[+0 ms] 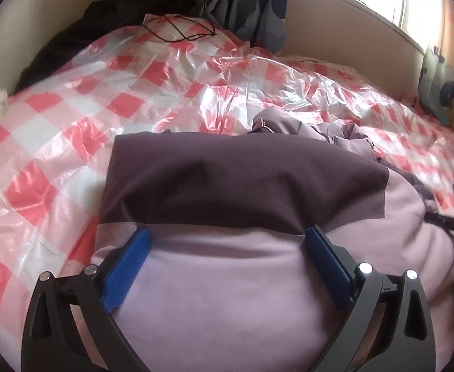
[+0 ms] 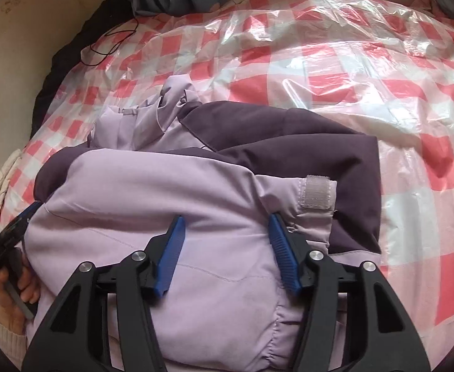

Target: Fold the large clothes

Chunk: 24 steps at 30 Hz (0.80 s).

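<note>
A glossy, crinkled red-and-white checked plastic sheet point(image 1: 56, 130) covered the bed. On it, directly beneath both sets of jaws, lay the folded lilac-and-plum jacket point(image 2: 152, 192), smooth and padded. The left gripper point(image 1: 227, 238) stood wide; the right gripper point(image 2: 225, 226) stood partly open, gripping nothing, a fuzzy Velcro tab point(image 2: 317, 192) just beyond.

Checked plastic sheet point(image 1: 72, 99), black cable point(image 1: 180, 29), patterned curtain point(image 1: 251, 3), dark clothing point(image 1: 72, 34).

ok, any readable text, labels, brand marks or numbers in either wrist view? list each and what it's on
None readable in either view.
Jacket: no print or logo visible; its velcro tab is blank.
Checked plastic sheet: pattern only.
Curtain: dots only, no lettering.
</note>
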{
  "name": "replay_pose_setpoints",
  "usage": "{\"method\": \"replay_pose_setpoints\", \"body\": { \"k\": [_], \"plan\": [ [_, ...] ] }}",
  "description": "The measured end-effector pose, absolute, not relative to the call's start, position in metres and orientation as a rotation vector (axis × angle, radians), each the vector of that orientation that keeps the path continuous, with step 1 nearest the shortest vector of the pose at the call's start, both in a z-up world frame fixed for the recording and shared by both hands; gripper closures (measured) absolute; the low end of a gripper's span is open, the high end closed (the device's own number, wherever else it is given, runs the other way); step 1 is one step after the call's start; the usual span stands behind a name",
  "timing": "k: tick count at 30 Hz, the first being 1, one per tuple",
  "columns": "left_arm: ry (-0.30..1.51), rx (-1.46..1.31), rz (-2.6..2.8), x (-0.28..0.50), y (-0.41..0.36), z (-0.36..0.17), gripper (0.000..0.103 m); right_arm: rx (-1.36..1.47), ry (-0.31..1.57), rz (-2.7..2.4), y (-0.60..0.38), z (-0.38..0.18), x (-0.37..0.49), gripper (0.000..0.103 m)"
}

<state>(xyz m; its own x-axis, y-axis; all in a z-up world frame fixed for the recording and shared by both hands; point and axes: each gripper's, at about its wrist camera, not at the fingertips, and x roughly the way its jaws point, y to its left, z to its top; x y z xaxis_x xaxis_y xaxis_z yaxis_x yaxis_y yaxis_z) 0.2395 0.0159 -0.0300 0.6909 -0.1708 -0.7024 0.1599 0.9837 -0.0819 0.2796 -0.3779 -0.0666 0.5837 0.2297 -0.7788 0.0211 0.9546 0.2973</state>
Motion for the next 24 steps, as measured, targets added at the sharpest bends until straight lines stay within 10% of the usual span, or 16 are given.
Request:
{"method": "replay_pose_setpoints", "body": {
  "k": [19, 24],
  "plan": [
    [0.692, 0.052, -0.191, 0.198, 0.021, -0.042, 0.007, 0.107, 0.789, 0.097, -0.337, -0.009, 0.257, 0.023],
    [0.672, 0.057, -0.209, 0.195, 0.019, -0.042, 0.007, 0.192, 0.938, 0.031, -0.364, -0.077, 0.306, 0.022]
  ]
}}
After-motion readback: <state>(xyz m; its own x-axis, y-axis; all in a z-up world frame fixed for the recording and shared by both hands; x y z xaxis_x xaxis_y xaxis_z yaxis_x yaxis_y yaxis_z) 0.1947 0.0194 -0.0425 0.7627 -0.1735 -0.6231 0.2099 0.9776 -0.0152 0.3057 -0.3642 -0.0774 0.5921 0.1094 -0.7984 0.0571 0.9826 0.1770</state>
